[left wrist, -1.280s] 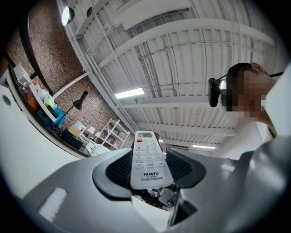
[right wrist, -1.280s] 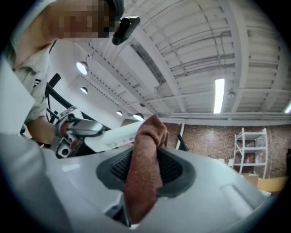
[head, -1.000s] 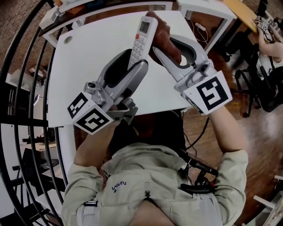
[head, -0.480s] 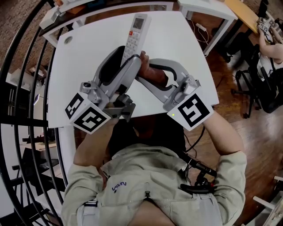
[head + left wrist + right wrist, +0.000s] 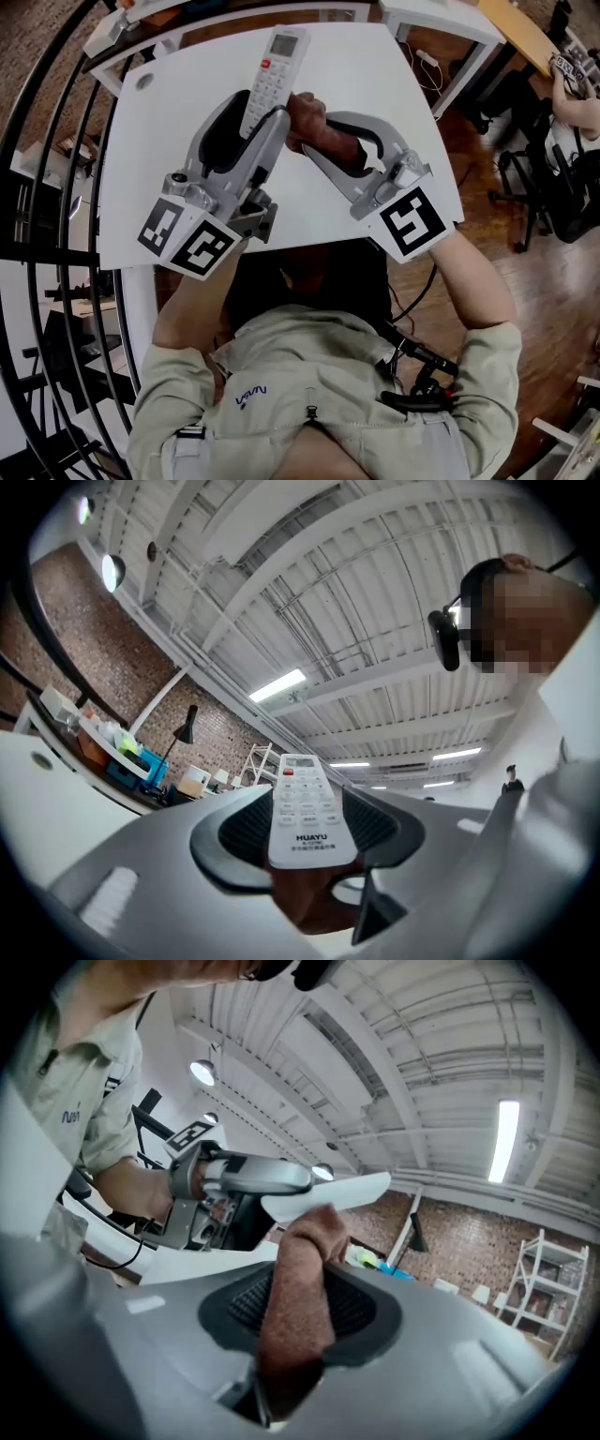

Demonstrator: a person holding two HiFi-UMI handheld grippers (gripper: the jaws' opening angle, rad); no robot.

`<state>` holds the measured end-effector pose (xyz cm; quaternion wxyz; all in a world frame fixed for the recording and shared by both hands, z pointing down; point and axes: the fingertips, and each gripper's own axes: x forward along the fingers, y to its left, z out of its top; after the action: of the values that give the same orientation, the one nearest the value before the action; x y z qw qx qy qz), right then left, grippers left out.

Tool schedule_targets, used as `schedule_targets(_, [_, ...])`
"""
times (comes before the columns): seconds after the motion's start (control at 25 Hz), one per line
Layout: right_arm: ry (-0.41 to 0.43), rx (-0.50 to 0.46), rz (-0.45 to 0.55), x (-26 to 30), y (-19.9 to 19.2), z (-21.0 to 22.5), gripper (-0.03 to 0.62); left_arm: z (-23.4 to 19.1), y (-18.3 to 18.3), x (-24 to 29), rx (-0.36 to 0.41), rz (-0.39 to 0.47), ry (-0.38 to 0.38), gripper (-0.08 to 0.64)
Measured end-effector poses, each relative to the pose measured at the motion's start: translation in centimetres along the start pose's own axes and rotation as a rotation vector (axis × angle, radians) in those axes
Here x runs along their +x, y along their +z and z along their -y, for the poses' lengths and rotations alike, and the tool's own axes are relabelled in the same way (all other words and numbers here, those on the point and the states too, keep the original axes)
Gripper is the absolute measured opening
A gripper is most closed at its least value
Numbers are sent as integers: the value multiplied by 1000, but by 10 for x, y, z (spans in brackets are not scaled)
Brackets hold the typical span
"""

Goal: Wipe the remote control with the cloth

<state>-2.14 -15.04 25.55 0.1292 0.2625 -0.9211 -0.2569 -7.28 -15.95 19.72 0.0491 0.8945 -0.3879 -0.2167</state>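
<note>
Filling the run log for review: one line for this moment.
left tongs shut on remote | right tongs shut on cloth | cloth against remote | over table

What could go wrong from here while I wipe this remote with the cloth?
1. The left gripper clamps the remote control only near its lower end, most of it sticking out; a sideways push from the cloth may pivot or slide it out.
2. It's held in the air over the table, so a slip likely means a drop.
3. The right gripper pinches just a narrow fold of cloth, which might pull free when rubbing.
</note>
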Motion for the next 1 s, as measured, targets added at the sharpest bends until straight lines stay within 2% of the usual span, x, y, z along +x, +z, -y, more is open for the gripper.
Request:
schedule_targets(0.08, [-55,-4,-16,-3,-4,14,123,-4,2,0,88,-5,36,242])
schedule_targets(0.28, [-194,12,-47,-10,-13,48,123,-14,-2,-1,380,-62,136,241])
schedule_targets(0.36, [-228,30,-67,-12,-19,56,123,-18,-8,-1,459,-97,169,241])
schedule_targets(0.68, [-269,68,-166,-12,-59,65,124,-56,-58,0,615,-332,256,241])
schedule_targets(1.0, [-293,92,-255,-5,-99,85,124,-92,-80,12,622,-442,307,241])
